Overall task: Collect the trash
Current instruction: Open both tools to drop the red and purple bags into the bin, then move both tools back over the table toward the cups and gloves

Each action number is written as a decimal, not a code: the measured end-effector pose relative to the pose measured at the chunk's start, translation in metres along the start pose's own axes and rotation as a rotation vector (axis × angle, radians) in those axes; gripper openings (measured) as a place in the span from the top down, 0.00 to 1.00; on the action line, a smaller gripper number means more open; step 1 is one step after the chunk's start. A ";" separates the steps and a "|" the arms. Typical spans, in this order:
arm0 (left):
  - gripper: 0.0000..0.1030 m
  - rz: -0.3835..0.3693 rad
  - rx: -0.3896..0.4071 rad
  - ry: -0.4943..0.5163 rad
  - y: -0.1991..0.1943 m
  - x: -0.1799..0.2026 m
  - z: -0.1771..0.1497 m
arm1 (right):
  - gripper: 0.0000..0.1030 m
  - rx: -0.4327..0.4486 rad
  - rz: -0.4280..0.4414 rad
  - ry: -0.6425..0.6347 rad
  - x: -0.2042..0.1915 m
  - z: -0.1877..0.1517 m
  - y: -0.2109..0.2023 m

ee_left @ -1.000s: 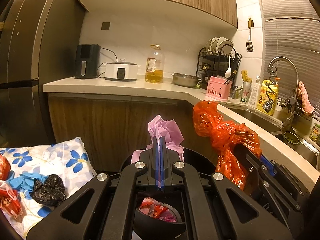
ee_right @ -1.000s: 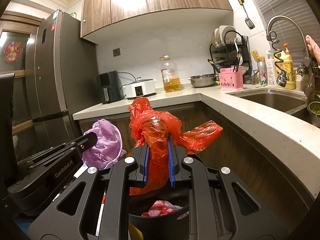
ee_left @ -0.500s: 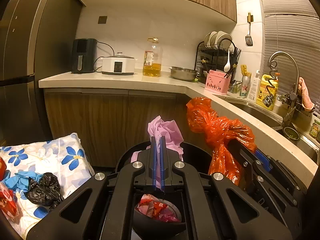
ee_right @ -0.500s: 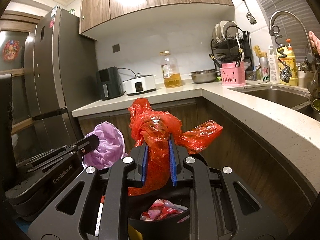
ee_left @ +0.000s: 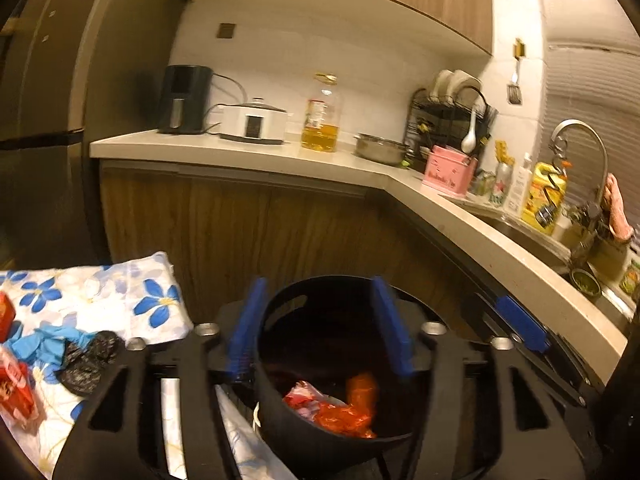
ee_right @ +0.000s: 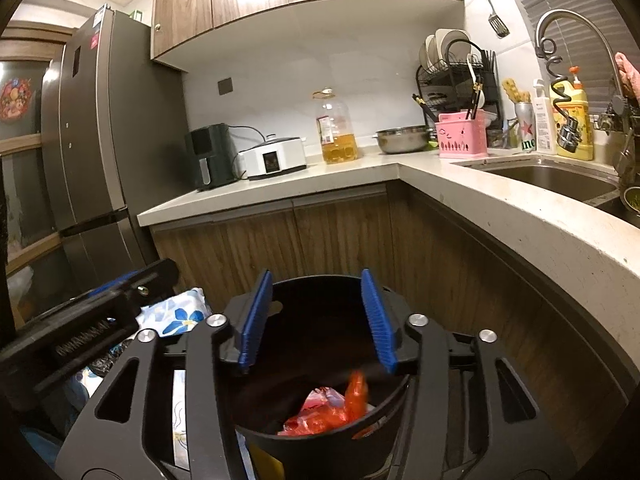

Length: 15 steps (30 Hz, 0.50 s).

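I have both grippers hovering above the black bin, and both sets of jaws are opening with nothing between the blue pads. The left gripper stands apart over the bin's mouth; the right gripper is likewise spread, its pads framing the rim. Inside the bin lies the red plastic trash, crumpled near the front wall, with a blurred orange-red piece upright beside it.

To my left, a flowered cloth carries more litter: a blue glove, a black crumpled bag touching it, and red packets at the edge of view.

The room is a small kitchen with wood-fronted cabinets under a pale L-shaped surface. On it stand a dark air fryer, a white cooker just beside it, an oil bottle, a steel bowl and a pink caddy. A dish rack sits behind the caddy. The sink lies to the right under a curved tap, with a yellow detergent bottle near it. A tall fridge fills the left side.
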<state>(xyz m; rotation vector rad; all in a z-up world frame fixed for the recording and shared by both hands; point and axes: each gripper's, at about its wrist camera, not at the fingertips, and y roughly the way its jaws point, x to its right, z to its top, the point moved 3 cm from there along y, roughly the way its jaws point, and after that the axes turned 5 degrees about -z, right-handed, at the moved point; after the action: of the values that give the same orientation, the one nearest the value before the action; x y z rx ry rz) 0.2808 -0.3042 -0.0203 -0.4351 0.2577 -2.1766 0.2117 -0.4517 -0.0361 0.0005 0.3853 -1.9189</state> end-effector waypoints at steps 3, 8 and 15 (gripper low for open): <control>0.17 0.048 0.025 -0.012 -0.014 -0.009 -0.001 | 0.39 0.001 -0.010 0.000 -0.002 -0.003 -0.007; 0.13 0.139 0.028 0.007 -0.034 -0.021 -0.009 | 0.27 -0.002 -0.016 -0.001 -0.005 -0.008 -0.020; 0.08 0.222 0.039 -0.010 -0.070 -0.038 -0.018 | 0.19 -0.029 -0.011 0.015 -0.014 -0.014 -0.044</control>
<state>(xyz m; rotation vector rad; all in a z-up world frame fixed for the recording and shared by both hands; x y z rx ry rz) 0.2435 -0.2315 -0.0211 -0.3774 0.2460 -1.9587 0.1748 -0.4208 -0.0351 -0.0066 0.4236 -1.9247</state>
